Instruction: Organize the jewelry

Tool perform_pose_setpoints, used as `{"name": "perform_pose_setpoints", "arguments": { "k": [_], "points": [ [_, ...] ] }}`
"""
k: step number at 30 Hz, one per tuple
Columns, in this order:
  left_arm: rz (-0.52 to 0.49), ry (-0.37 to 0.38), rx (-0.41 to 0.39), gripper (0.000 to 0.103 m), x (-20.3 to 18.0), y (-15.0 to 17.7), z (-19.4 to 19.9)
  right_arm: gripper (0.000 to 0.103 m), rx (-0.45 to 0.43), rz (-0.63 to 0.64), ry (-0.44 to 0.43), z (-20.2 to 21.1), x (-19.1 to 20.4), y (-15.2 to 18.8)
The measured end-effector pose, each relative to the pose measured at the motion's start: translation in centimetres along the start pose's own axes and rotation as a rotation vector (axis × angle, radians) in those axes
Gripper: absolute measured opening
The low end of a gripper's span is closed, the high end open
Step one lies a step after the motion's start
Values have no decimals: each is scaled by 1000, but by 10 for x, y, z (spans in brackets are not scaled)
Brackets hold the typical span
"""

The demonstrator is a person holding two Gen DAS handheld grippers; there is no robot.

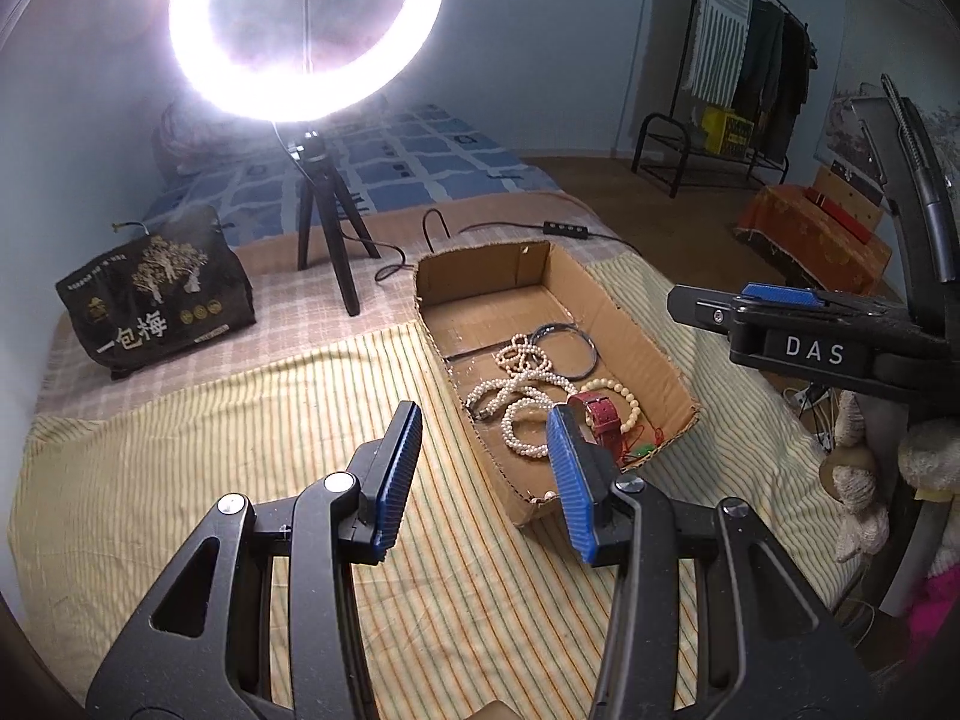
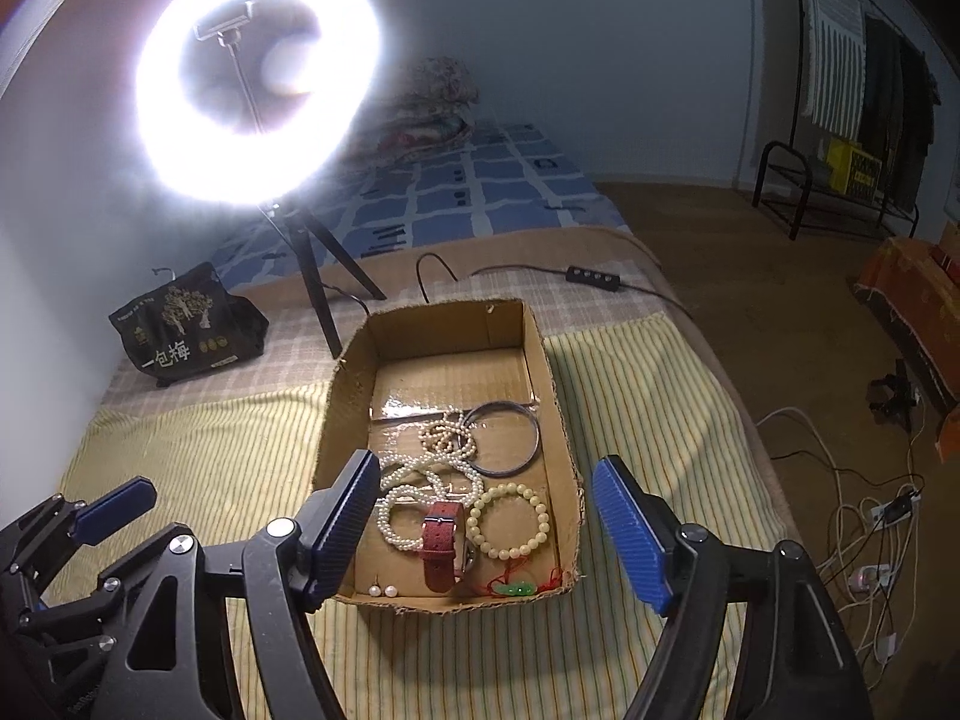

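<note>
A shallow cardboard box [image 2: 552, 372] lies on a striped bed cover; it also shows in the left wrist view [image 1: 612, 300]. Inside lie pearl necklaces [image 2: 420, 480], a red watch [image 2: 441, 546], a cream bead bracelet [image 2: 510, 522], a dark bangle [image 2: 507, 438], pearl earrings [image 2: 383, 590] and a green pendant on red cord [image 2: 519, 588]. My right gripper [image 2: 492, 528] is open and empty, above the box's near end. My left gripper [image 1: 489, 480] is open and empty, left of the box's near corner, with the watch [image 1: 597, 417] just past its right finger.
A bright ring light on a black tripod [image 2: 324, 300] stands behind the box, its cable and switch [image 2: 591, 277] trailing right. A black snack bag [image 2: 180, 324] sits at back left. The bed's right edge drops to a floor with cables [image 2: 870, 510]. A clothes rack [image 1: 750, 60] stands far right.
</note>
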State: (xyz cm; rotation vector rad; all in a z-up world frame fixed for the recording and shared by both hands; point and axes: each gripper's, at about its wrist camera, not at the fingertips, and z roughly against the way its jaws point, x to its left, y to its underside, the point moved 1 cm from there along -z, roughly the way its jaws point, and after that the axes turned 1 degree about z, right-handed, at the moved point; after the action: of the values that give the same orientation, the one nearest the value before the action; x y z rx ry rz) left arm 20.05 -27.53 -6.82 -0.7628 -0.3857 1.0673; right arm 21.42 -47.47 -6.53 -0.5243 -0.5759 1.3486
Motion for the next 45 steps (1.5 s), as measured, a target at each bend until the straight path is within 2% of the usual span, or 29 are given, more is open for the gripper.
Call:
{"name": "perform_pose_setpoints", "arguments": {
  "k": [6, 9, 15, 18, 20, 24, 27, 31, 36, 41, 45],
  "points": [
    [4, -6, -55, 44, 3, -1, 27, 81, -60, 21, 31, 27, 9, 2],
    [4, -15, -84, 53, 4, 1, 40, 84, -91, 19, 42, 40, 13, 3],
    [-6, -42, -135, 55, 6, 5, 63, 90, -165, 16, 65, 66, 20, 5],
    [-5, -51, -155, 68, 6, 8, 72, 98, -195, 14, 74, 77, 23, 7],
    [-3, -57, -170, 72, 6, 10, 78, 102, -226, 18, 93, 84, 27, 9],
    [2, -57, -193, 82, 7, 13, 89, 103, -280, 31, 126, 97, 32, 13],
    [3, -59, -211, 85, 8, 14, 95, 103, -302, 25, 131, 103, 34, 16],
    [0, -79, -242, 97, 9, 16, 102, 103, -333, 33, 146, 108, 37, 18],
    [-12, -128, -255, 102, 10, 16, 105, 103, -358, 44, 163, 109, 41, 19],
    [-8, -174, -257, 103, 11, 18, 105, 103, -372, 42, 164, 109, 42, 20],
    [-8, -179, -259, 103, 11, 19, 105, 103, -385, 43, 174, 110, 43, 20]
  ]
}}
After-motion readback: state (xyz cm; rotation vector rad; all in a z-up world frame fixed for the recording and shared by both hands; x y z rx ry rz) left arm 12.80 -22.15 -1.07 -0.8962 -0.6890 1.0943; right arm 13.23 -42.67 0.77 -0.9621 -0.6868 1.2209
